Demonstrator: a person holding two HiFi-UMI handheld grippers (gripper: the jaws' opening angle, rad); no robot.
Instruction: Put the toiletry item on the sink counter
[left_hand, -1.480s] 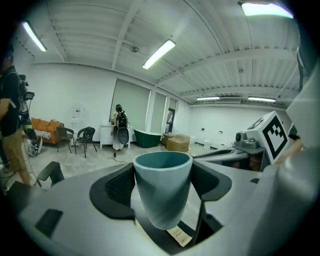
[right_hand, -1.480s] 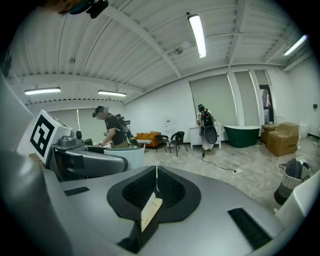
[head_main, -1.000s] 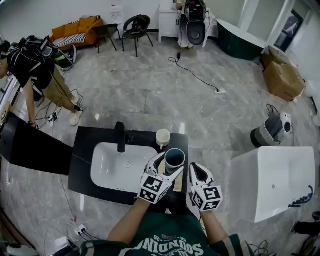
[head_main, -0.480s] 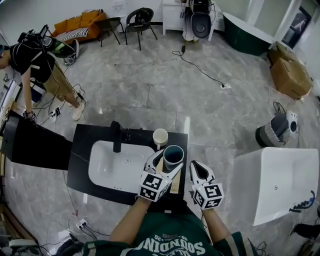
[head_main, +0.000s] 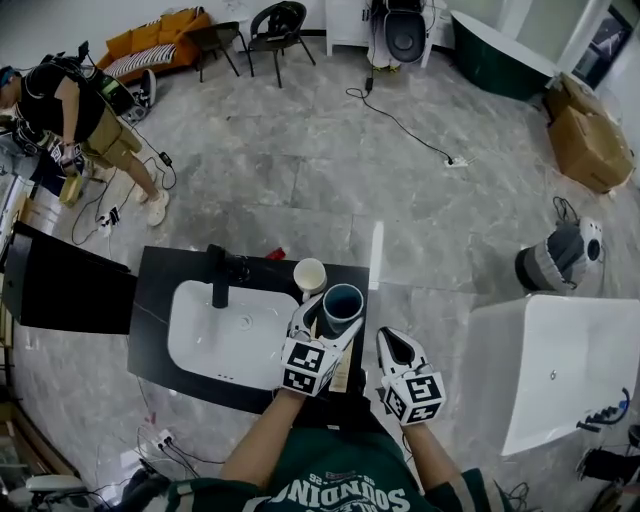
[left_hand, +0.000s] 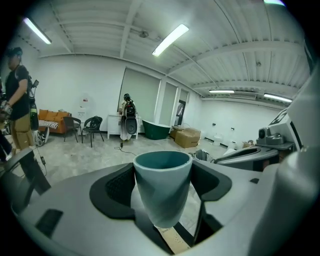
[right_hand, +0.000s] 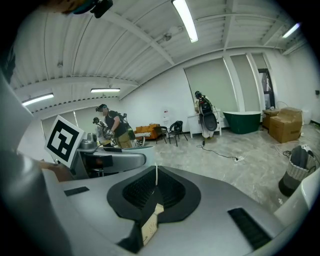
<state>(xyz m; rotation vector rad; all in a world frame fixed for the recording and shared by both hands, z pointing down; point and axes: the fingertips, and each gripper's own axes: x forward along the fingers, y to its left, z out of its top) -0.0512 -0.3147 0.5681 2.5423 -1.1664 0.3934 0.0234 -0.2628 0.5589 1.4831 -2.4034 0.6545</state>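
A teal cup (head_main: 342, 305) stands upright between the jaws of my left gripper (head_main: 333, 318), which is shut on it. It hangs over the right end of the black sink counter (head_main: 150, 290). In the left gripper view the teal cup (left_hand: 162, 190) fills the gap between both dark pads, with my left gripper (left_hand: 162, 200) closed round its lower half. My right gripper (head_main: 392, 346) is just right of the counter's front corner, shut and holding nothing. In its own view the right gripper (right_hand: 156, 192) shows its pads pressed together.
A cream cup (head_main: 309, 275) stands on the counter just behind the teal one. The white basin (head_main: 220, 330) and black faucet (head_main: 218, 275) lie to the left. A wooden strip (head_main: 343, 372) lies under the grippers. A white tub (head_main: 560, 360) stands right. A person (head_main: 70, 105) is far left.
The view has drifted, so the counter sits further left. The left gripper has carried the teal cup slightly forward, nearer the cream cup. The right gripper has kept its place.
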